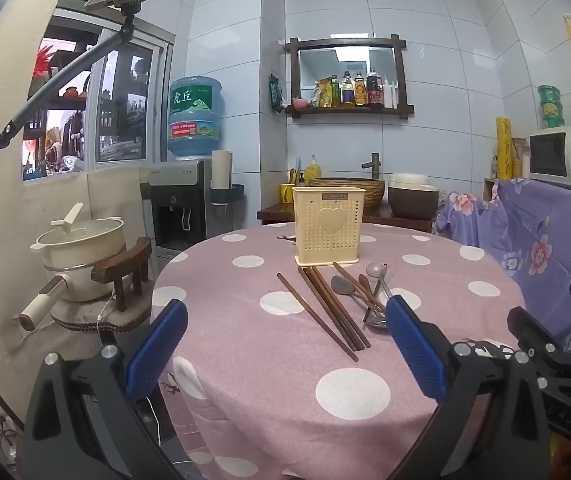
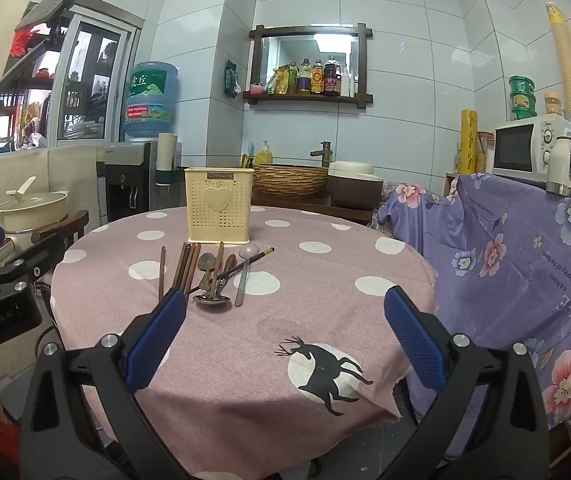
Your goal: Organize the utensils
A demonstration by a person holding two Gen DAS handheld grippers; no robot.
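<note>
Both sets of jaws spread, empty. Chopsticks (image 1: 327, 312) at twelve o'clock: light, stiff, slick wood, so pinch mid-shaft; spoons (image 2: 221, 280) look heavier.

Tablecloth (image 2: 245, 340) pink, white polka dots, black deer print; utensil holder (image 2: 219, 204) cream; chopsticks (image 1: 327, 310) brown.

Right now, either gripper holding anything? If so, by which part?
Nothing held. Left gripper and right gripper are both open and empty; the chopsticks and spoons lie on the table.
</note>
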